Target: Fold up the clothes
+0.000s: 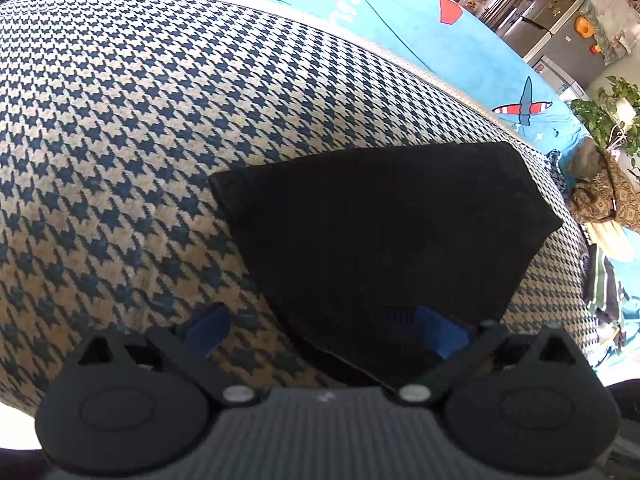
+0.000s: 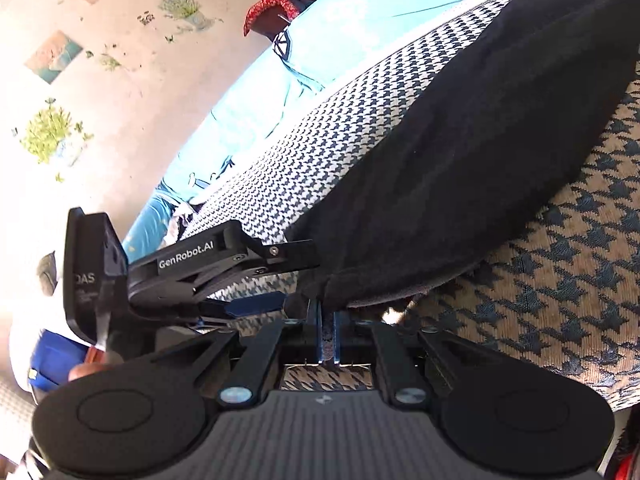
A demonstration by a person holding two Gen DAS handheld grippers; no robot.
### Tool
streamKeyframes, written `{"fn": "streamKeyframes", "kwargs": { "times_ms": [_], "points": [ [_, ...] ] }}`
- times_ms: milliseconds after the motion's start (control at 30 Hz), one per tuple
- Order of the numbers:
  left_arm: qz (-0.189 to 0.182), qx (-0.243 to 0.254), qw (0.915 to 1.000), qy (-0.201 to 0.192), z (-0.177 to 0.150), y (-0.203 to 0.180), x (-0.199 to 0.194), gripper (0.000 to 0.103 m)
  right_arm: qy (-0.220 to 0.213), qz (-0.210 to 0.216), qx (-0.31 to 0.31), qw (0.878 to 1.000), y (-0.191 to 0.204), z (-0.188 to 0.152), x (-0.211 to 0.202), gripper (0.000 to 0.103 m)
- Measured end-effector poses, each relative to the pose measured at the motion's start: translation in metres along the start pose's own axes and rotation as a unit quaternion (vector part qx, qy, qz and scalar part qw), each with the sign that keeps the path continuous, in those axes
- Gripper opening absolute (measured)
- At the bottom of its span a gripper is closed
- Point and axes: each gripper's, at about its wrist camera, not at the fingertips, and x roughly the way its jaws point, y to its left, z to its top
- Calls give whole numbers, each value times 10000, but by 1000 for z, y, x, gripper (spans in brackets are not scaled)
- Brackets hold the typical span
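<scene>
Black garment (image 1: 384, 232) lies on a houndstooth cover (image 1: 120, 120) in dark blue and beige, near the right part of the left wrist view. It reads as a folded, roughly five-sided slab, its edges clean against the pattern.

Left gripper (image 1: 326, 334) — jaws spread wide. One blue-padded fingertip (image 1: 208, 330) sits over bare houndstooth, the other over the near edge of the black cloth. Nothing pinched between them.

Right gripper (image 2: 328, 336) — blue pads drawn in to a narrow slot, with the near corner of the black garment (image 2: 460, 152) running down into that slot. It looks clamped on the fabric's edge; the cloth stretches away from it toward the far right, over the houndstooth cover (image 2: 580, 280).

In the right wrist view the left gripper (image 2: 276, 280) shows from the side, just left of the garment's near corner, lettering "GenRobot.AI" on its arm.

Beyond the cover: a turquoise sheet (image 1: 400, 20) with printed aeroplanes, a potted plant (image 1: 608, 120) at the far right, and a pale wall with flower stickers (image 2: 52, 136) at left in the right wrist view.
</scene>
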Motion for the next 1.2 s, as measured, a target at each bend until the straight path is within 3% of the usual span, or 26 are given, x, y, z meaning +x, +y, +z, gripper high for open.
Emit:
{"fn": "streamKeyframes", "kwargs": {
  "times_ms": [533,767,967,1033,1200],
  "points": [
    [-915,-621,9935,285,5,3,16,103,-328,308,144,9989,7,6,-21,8],
    [-1124,-849,9898,195,11,-3,30,103,-372,371,160,9985,7,8,-22,8],
    [-1011,-969,9901,-120,21,-8,42,102,-386,365,157,9985,6,8,-23,8],
    [-853,-880,9922,-227,25,-12,44,97,-379,352,149,9985,5,8,-24,8],
    [-530,-795,9945,-441,32,-12,46,60,-349,259,121,9990,4,7,-24,8]
  ]
}}
